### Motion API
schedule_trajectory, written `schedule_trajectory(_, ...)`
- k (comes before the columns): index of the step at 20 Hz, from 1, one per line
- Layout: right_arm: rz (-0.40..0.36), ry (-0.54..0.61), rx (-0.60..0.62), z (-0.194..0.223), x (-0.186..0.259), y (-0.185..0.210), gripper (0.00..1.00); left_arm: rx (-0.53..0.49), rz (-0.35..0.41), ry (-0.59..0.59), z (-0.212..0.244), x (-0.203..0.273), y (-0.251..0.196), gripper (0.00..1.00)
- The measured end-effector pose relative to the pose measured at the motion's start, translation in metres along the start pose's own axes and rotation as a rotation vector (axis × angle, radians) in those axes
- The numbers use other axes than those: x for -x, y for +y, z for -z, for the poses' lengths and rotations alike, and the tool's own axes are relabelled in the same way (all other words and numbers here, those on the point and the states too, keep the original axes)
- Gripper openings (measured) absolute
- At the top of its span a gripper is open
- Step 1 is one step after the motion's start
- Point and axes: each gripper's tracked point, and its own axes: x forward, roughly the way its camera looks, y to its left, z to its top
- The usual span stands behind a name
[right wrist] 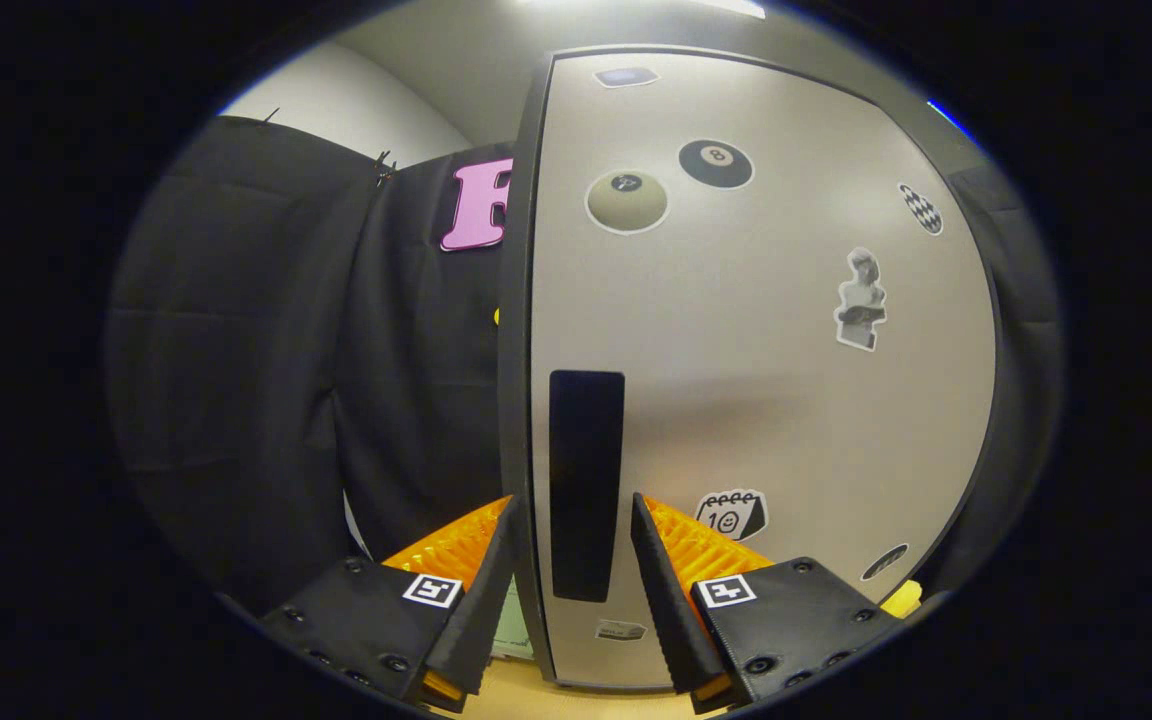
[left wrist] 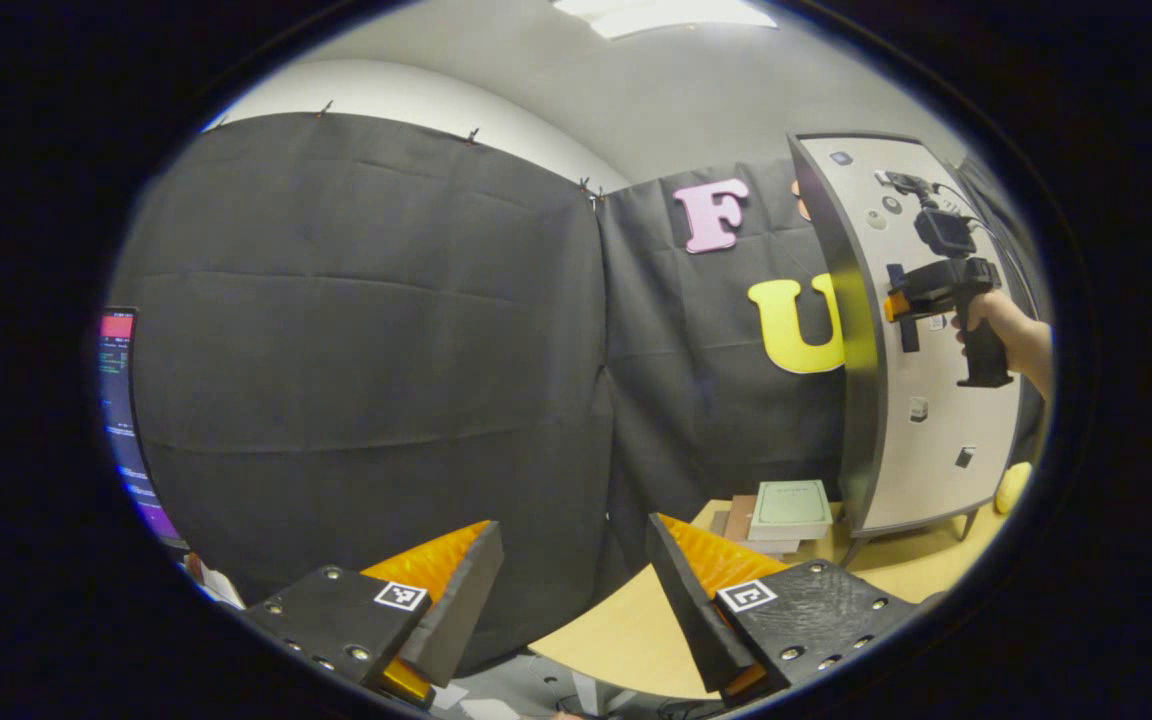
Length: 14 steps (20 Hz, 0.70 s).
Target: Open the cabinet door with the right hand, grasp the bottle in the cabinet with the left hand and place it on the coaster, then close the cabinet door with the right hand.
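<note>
Left gripper view showed the left claw [left wrist: 574, 585] spread wide and holding nothing, raised over the near edge of the table [left wrist: 626, 630] and facing the black cloth wall. Far to the right stood the cabinet [left wrist: 911, 340], pale-fronted with a dark side edge, on short legs on the table. The right claw [left wrist: 898, 305], held in a hand [left wrist: 1001, 325], sat at the dark handle on the cabinet door.

Right gripper view showed the right claw [right wrist: 572, 555] parted, its two fingers flanking the dark vertical handle [right wrist: 586, 485] near the door's left edge; whether either finger touched the handle or the door could not be told. The cabinet door [right wrist: 766, 380] was pale grey, closed, and dotted with stickers, among them two billiard balls, a small statue and a calendar page. The bottle and coaster could not be made out.

A stack of flat boxes, the top one pale green [left wrist: 789, 508], lay on the table just left of the cabinet. A yellow object [left wrist: 1012, 487] rested at the cabinet's right foot, and a lit monitor [left wrist: 126, 420] stood at the far left.
</note>
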Motion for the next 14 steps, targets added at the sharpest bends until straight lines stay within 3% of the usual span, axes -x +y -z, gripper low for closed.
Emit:
schedule_trajectory(1,-0.003,0.019,-0.004,0.003,-0.001,0.0,0.71,0.0,0.002,0.001,0.001,0.001,0.0,0.89)
schedule_trajectory(2,0.046,0.018,0.006,0.003,-0.004,-0.01,0.71,-0.001,0.005,0.001,0.0,0.002,0.0,0.89)
schedule_trajectory(3,0.025,0.026,-0.013,0.002,-0.004,-0.006,0.47,-0.004,0.008,0.001,0.001,0.002,0.001,0.92)
schedule_trajectory(4,0.019,0.049,-0.029,0.005,-0.008,-0.005,0.34,-0.006,0.011,-0.002,0.0,0.003,0.001,0.89)
schedule_trajectory(5,0.03,0.077,-0.036,0.011,-0.007,-0.009,0.44,-0.008,0.013,-0.006,0.0,0.002,0.001,0.87)
schedule_trajectory(7,0.022,0.086,-0.042,0.01,-0.004,-0.008,0.31,-0.005,0.019,-0.009,0.0,0.003,0.001,0.89)
schedule_trajectory(11,-0.004,0.104,0.004,0.01,-0.001,-0.008,0.16,0.01,0.04,-0.015,-0.001,0.003,-0.002,0.89)
schedule_trajectory(14,-0.072,0.119,0.003,0.011,0.012,-0.006,0.16,0.019,0.075,-0.03,-0.003,0.003,-0.006,0.89)
